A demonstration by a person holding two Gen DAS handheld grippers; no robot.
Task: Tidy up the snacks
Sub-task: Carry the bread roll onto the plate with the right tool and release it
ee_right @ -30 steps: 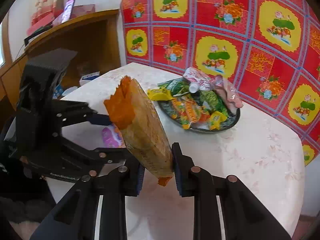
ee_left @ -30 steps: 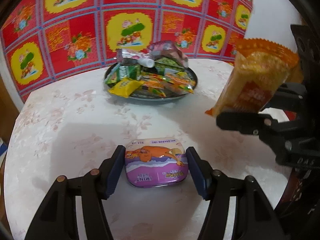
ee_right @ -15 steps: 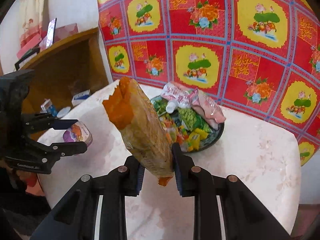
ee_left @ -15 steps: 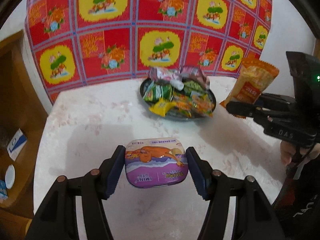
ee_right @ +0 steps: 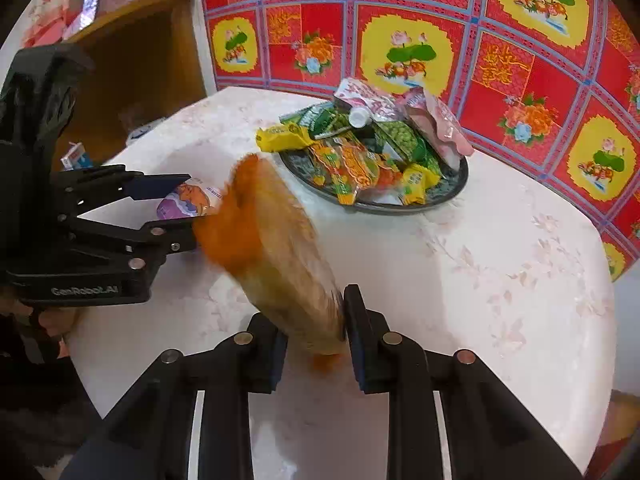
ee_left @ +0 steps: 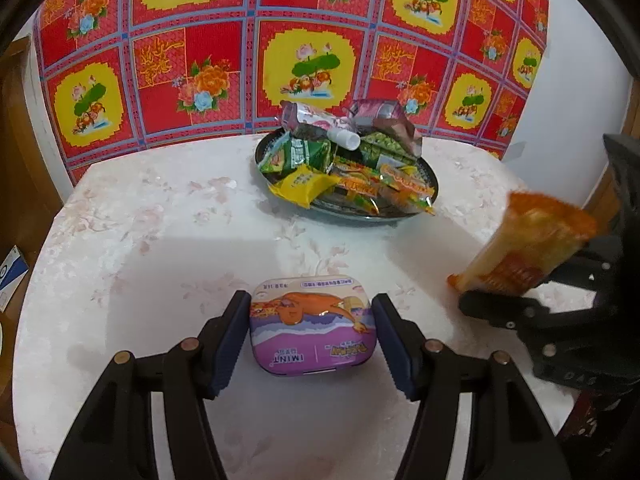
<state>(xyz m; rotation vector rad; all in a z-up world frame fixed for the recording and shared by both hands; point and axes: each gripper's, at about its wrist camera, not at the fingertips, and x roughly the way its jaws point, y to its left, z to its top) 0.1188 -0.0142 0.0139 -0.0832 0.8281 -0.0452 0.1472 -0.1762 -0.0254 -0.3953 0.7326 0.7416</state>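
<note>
A purple mint tin (ee_left: 312,328) with an orange cartoon figure sits between the pads of my left gripper (ee_left: 310,304), which is shut on it just above the white table. The right wrist view shows that same tin (ee_right: 192,198) in the left gripper (ee_right: 184,204) at the left. My right gripper (ee_right: 314,320) is shut on the lower end of an orange snack packet (ee_right: 276,240), which leans up and to the left and is blurred. In the left wrist view the packet (ee_left: 528,248) and right gripper (ee_left: 532,280) are at the right edge.
A dark round plate (ee_left: 434,188) heaped with several green, yellow, orange and pink snack packs stands at the back of the table (ee_left: 160,240), also seen as the plate (ee_right: 460,180). A red and yellow flowered cloth hangs behind. A wooden cabinet (ee_right: 152,60) stands left.
Both hands pulled back from the table, then returned. In the left wrist view the right gripper and its packet sank to the lower right. The packet now blurs and tilts. Both grips unchanged.
</note>
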